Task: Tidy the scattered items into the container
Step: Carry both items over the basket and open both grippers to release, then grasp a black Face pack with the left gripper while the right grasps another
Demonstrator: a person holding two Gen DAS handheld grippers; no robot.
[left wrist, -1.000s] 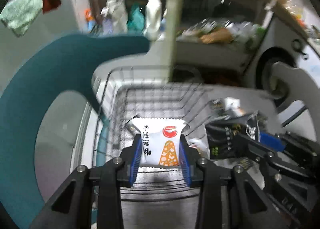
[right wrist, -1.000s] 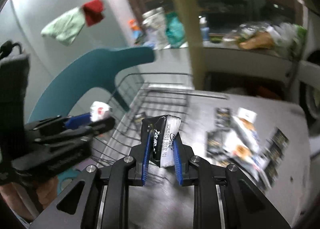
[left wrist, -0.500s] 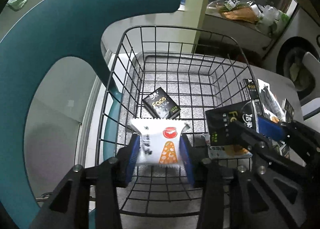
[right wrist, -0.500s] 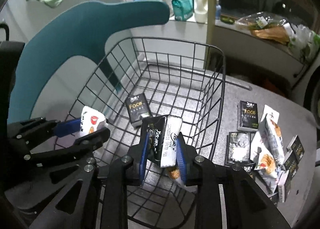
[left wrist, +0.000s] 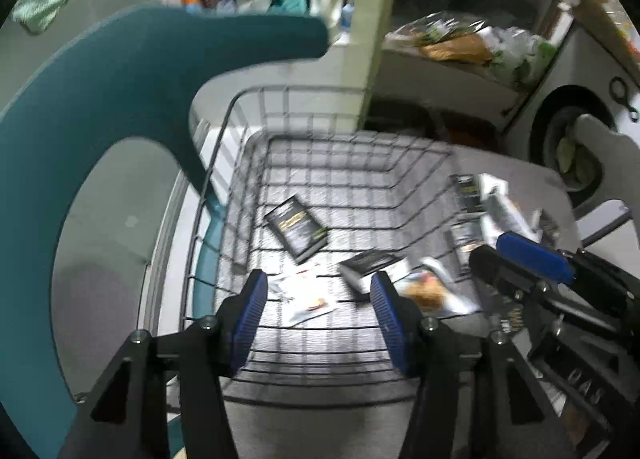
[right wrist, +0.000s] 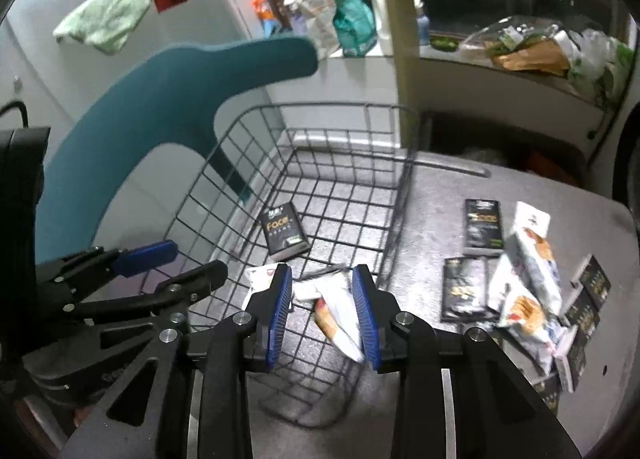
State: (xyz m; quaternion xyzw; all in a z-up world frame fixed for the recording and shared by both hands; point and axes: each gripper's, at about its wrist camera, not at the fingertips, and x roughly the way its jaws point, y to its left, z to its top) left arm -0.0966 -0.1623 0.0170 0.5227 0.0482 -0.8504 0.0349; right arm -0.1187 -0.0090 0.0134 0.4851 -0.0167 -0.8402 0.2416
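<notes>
A black wire basket (left wrist: 288, 89) (right wrist: 320, 105) stands on the grey table, and both grippers hang over its near end. My left gripper (left wrist: 319, 319) (right wrist: 176, 263) has its jaws opening with nothing between them. The white snack packet (left wrist: 304, 297) (right wrist: 260, 275) lies loose on the basket floor below it. My right gripper (right wrist: 323, 315) (left wrist: 488, 249) is opening too. Its black packet (left wrist: 370, 265) and white snack packet (right wrist: 340, 315) (left wrist: 430, 293) lie on the basket floor under its pads. A black "Face" box (left wrist: 298, 229) (right wrist: 282, 233) lies further in.
Several black boxes (right wrist: 482, 227) and snack packets (right wrist: 532, 255) lie scattered on the table right of the basket. A teal chair back (left wrist: 120, 71) (right wrist: 160, 99) curves around the basket's left side. Behind are a cluttered shelf (right wrist: 520, 51) and a washing machine (left wrist: 568, 131).
Both grippers have opened over the basket. The white snack packet left the left jaws and the two packets left the right jaws; all now lie on the basket floor.
</notes>
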